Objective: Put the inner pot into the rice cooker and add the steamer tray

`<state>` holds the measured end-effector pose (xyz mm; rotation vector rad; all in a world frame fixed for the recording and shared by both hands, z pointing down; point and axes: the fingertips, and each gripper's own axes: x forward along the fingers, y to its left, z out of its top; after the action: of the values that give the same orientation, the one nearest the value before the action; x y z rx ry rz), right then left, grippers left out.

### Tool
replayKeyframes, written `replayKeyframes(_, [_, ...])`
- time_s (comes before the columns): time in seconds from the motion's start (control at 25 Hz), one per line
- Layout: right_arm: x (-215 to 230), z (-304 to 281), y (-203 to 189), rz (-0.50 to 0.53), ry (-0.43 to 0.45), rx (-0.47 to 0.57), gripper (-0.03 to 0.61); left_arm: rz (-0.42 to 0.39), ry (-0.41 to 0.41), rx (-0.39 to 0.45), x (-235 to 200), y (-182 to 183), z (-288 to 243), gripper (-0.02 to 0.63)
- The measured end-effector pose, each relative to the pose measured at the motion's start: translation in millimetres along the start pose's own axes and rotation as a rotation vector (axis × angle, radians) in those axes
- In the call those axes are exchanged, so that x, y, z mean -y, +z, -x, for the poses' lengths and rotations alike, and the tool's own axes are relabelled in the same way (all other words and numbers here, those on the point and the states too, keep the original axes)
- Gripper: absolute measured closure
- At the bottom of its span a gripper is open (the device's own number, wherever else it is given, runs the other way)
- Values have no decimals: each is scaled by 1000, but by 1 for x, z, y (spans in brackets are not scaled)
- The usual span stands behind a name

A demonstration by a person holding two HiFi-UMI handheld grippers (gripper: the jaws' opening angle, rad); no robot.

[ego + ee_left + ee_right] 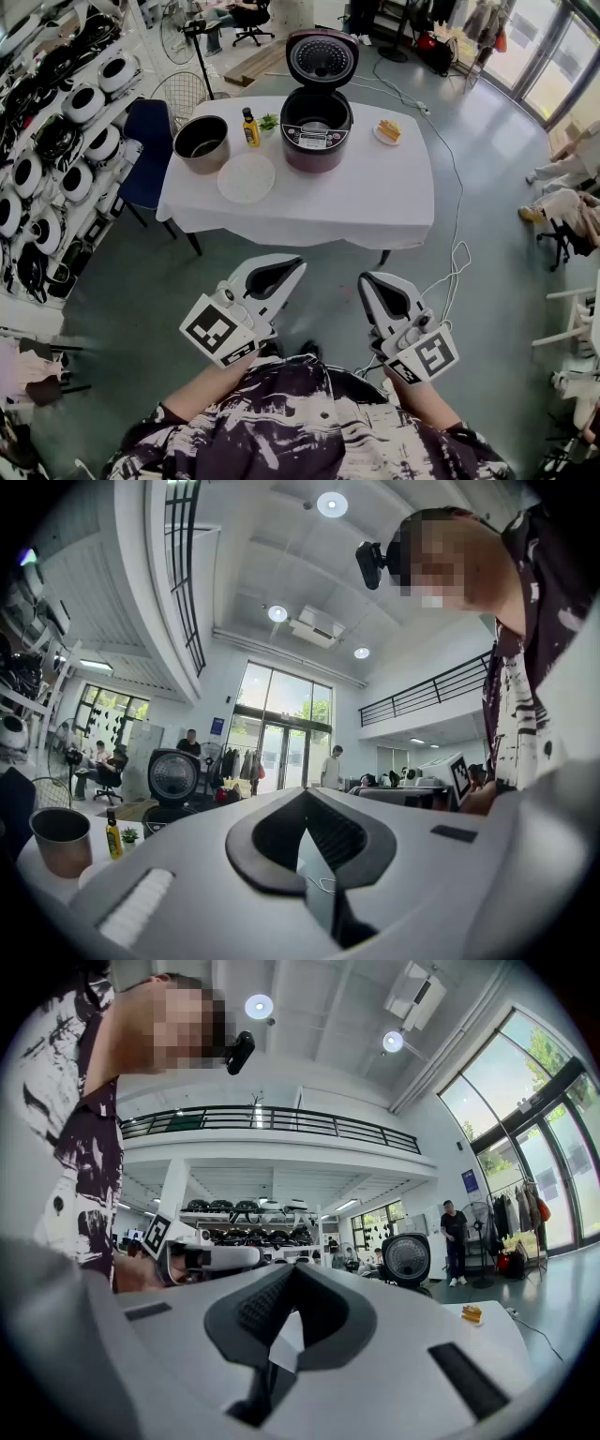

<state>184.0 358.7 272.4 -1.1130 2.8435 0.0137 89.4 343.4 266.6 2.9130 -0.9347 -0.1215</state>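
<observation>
The pot [202, 142] stands upright on the surface [375, 202], mouth up and long axis vertical, near the left end. It is outside the cooker [316, 127] and apart from it. The cooker sits at the middle of the far side with its lid [322, 56] swung up and back, inner face towards the person and control panel facing forward. The tray [247, 177] lies flat, a pale round disc just in front of the gap between pot and cooker, close to the pot's base but not on it. A small bottle [250, 127] stands upright between pot and cooker, and a plate [388, 131] with food lies to the cooker's right.

Both grippers are held level, well short of the surface, over the floor in front of the person's body and pointing towards the surface. The left gripper [292, 266] has its fingers [272, 832] brought together at the tips, with nothing between them. The right gripper [367, 280] likewise has its fingers [253, 1312] fully together and grips nothing. Neither touches any of the things on the surface.
</observation>
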Motion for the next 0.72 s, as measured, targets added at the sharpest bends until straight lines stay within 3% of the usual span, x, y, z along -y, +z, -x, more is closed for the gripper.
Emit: replayKeyframes(0.72, [14,-3,-4,-4,17,-7,588,0,-9,-6,-5,-1,-15,609])
